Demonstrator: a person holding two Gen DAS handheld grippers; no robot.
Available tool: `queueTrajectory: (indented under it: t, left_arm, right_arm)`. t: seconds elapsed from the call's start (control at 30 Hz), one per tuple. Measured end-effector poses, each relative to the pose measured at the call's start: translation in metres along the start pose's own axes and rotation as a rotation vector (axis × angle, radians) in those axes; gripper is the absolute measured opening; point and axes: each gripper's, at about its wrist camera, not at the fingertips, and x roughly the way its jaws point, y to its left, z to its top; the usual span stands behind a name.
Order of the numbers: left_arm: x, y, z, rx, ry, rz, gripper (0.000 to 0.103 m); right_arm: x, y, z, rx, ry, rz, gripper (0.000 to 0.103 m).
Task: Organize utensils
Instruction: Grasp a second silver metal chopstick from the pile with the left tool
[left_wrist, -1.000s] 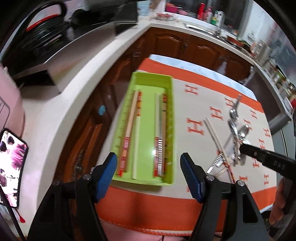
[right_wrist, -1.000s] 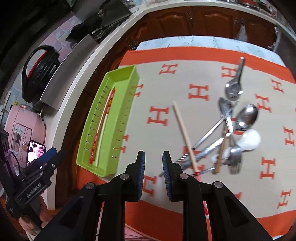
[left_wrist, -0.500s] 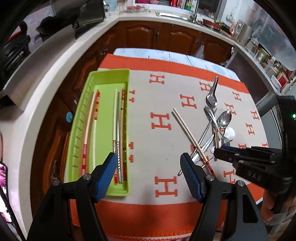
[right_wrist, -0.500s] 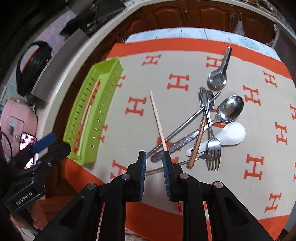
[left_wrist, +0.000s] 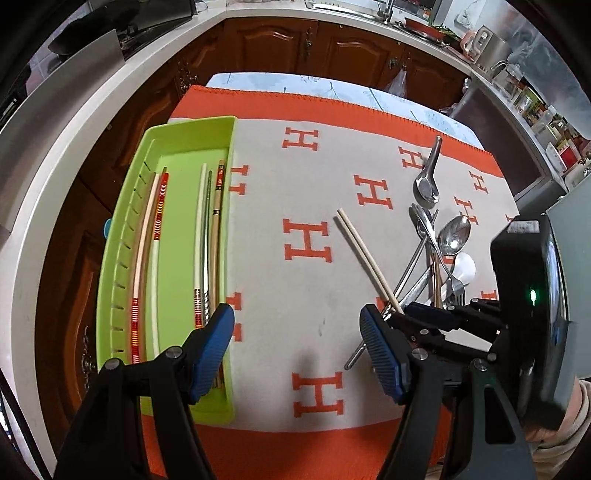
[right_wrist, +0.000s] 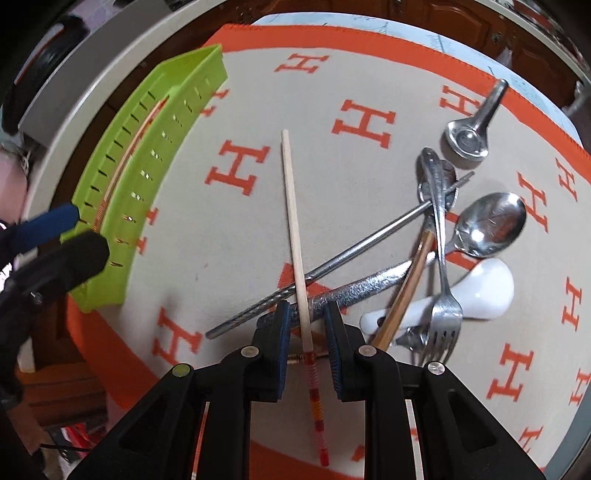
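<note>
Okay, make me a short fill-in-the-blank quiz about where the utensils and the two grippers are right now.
1. The chopsticks already sorted lie in the ____ tray.
2. The right gripper straddles a pale ____, jaws not closed on it.
3. The fork lies across the handle of the ____ spoon.
4. The left gripper is ____ and holds nothing.

Missing words: green; chopstick; white; open

Cloth (left_wrist: 314, 184): orange-bordered, beige middle with orange H marks, spread directly ahead and below.
Table (left_wrist: 258, 79): pale blue top showing past the cloth's far edge.
Counter (left_wrist: 92, 107): pale, curving round the far left.
Cabinets (left_wrist: 280, 40): dark wood doors, far ahead under the counter.
Sink (left_wrist: 354, 5): top edge, far ahead.
Kettle (left_wrist: 491, 48): steel, upper right.
</note>
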Motion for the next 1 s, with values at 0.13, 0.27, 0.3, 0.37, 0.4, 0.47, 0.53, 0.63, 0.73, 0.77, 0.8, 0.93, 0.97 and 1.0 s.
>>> queueTrajectory:
  t: [0.13,0.27,0.3,0.37,0.4,0.47,0.53,0.63,0.73,0.77,0.8,0.93,0.97,1.0]
  left_arm:
    - [0.006,-0.009,0.005,0.011,0.016,-0.005,0.069]
    - [0.008,-0.026,0.012,0.046,0.022,-0.005,0.069]
    - [0.008,-0.03,0.014,0.057,0.022,-0.006,0.069]
    - [0.008,-0.041,0.018,0.081,0.02,-0.009,0.069]
    - [0.009,-0.046,0.02,0.091,0.019,-0.011,0.069]
    - [0.012,-0.06,0.024,0.117,0.021,-0.021,0.069]
    - [0.015,-0.073,0.027,0.143,0.023,-0.043,0.069]
    - [0.022,-0.091,0.032,0.178,0.04,-0.053,0.069]
    - [0.034,-0.11,0.036,0.214,0.065,-0.078,0.066]
    - [0.04,-0.115,0.038,0.22,0.081,-0.076,0.06]
    - [0.047,-0.118,0.04,0.227,0.095,-0.078,0.052]
    - [0.071,-0.124,0.048,0.265,0.123,-0.032,0.046]
    - [0.079,-0.125,0.05,0.274,0.137,-0.012,0.046]
    - [0.083,-0.124,0.049,0.283,0.15,-0.012,0.046]
  right_arm:
    - [0.0,-0.002,-0.001,-0.011,-0.019,-0.014,0.005]
    - [-0.012,-0.027,-0.009,0.084,-0.04,0.084,0.005]
    - [-0.018,-0.034,-0.012,0.112,-0.053,0.111,0.005]
    - [-0.036,-0.056,-0.02,0.189,-0.099,0.175,0.005]
    - [-0.045,-0.066,-0.024,0.221,-0.121,0.193,0.005]
    - [-0.061,-0.086,-0.033,0.283,-0.166,0.214,0.005]
    - [-0.072,-0.104,-0.039,0.336,-0.201,0.226,0.005]
    - [-0.085,-0.13,-0.048,0.404,-0.239,0.236,0.005]
    - [-0.089,-0.149,-0.057,0.453,-0.257,0.253,0.005]
    - [-0.088,-0.153,-0.059,0.464,-0.26,0.257,0.005]
    - [-0.087,-0.157,-0.062,0.474,-0.261,0.262,0.005]
    - [-0.083,-0.166,-0.072,0.493,-0.263,0.284,0.005]
    - [-0.082,-0.168,-0.073,0.497,-0.263,0.29,0.005]
    - [-0.08,-0.17,-0.074,0.5,-0.263,0.295,0.005]
